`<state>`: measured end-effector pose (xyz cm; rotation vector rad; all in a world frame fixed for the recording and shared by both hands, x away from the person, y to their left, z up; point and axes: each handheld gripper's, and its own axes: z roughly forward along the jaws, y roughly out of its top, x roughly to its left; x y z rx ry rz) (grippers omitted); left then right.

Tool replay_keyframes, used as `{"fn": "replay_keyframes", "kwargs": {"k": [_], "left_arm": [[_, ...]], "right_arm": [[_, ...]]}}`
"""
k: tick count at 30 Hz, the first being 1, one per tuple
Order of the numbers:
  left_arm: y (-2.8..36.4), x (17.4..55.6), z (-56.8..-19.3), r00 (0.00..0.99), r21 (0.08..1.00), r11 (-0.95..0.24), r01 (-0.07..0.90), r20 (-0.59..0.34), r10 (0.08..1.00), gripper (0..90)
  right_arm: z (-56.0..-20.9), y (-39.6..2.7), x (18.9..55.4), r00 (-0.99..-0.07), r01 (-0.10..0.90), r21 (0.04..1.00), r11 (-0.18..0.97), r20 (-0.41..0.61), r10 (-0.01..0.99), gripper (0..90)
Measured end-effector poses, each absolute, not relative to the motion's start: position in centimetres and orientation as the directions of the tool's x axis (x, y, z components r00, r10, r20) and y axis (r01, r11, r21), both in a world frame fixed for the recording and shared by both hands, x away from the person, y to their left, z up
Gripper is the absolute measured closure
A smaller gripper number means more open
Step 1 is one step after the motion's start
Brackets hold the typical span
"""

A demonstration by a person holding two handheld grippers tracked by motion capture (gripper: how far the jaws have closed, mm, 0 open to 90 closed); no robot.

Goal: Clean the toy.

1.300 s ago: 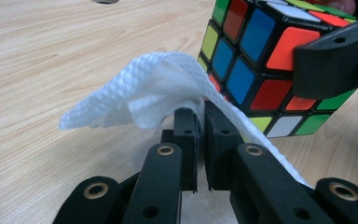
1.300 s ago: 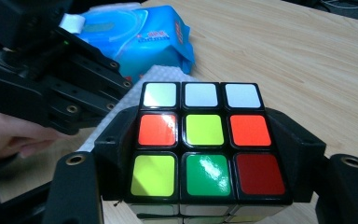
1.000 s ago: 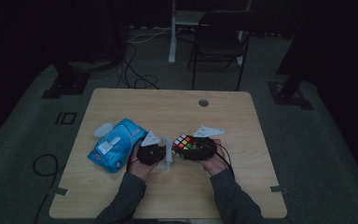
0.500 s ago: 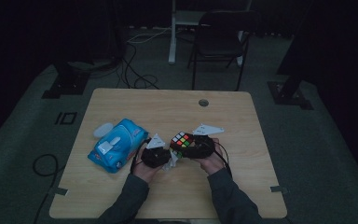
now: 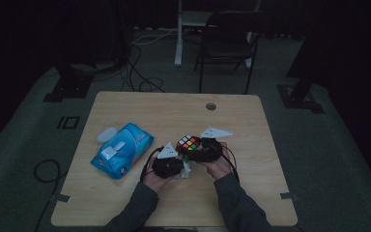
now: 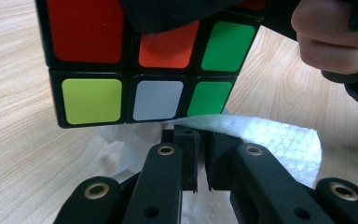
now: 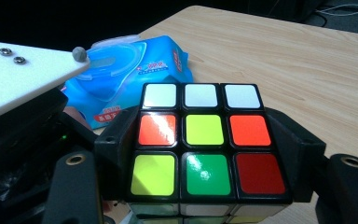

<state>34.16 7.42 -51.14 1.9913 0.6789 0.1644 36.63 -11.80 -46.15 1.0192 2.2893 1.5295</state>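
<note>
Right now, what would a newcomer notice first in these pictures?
The bright cube, clamped on both sides by the right hand-held gripper above the middle of the table. Next, the white wipe pinched in the shut left hand-held gripper, just under the cube. A blue wipe pack lies to the left.

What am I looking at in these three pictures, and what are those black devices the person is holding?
A person sits at a wooden table holding a hand-held two-jaw gripper in each hand. The high view looks down from above; the other two come from cameras riding on the grippers. The right gripper clamps a colour puzzle cube between its jaws. The left gripper, jaws shut, pinches a white wipe right under the cube. A blue pack of wet wipes lies on the table to the left.
</note>
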Motion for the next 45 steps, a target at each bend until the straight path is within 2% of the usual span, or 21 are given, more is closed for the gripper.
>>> {"fn": "replay_keyframes", "kwargs": {"k": [10,21,31,45], "left_arm": [[8.3,35.0,-51.2,0.805,0.85,-0.336,0.405,-0.157,0.571,85.3],[9.1,35.8,-51.2,0.771,0.855,-0.304,0.42,-0.16,0.617,85.1],[7.8,35.1,-51.1,0.812,0.853,-0.342,0.394,-0.149,0.564,85.2],[6.2,33.3,-50.6,0.843,0.852,-0.398,0.34,-0.088,0.53,85.3]], "right_arm": [[-46.3,-12.2,36.6,-0.741,0.463,0.868,0.182,0.266,0.616,33.9],[-46.3,-12.3,36.5,-0.746,0.461,0.868,0.185,0.266,0.61,33.9],[-46.2,-12.1,36.8,-0.733,0.463,0.871,0.164,0.272,0.624,33.9],[-46.4,-12.5,37.0,-0.695,0.449,0.875,0.183,0.213,0.687,33.9]]}}
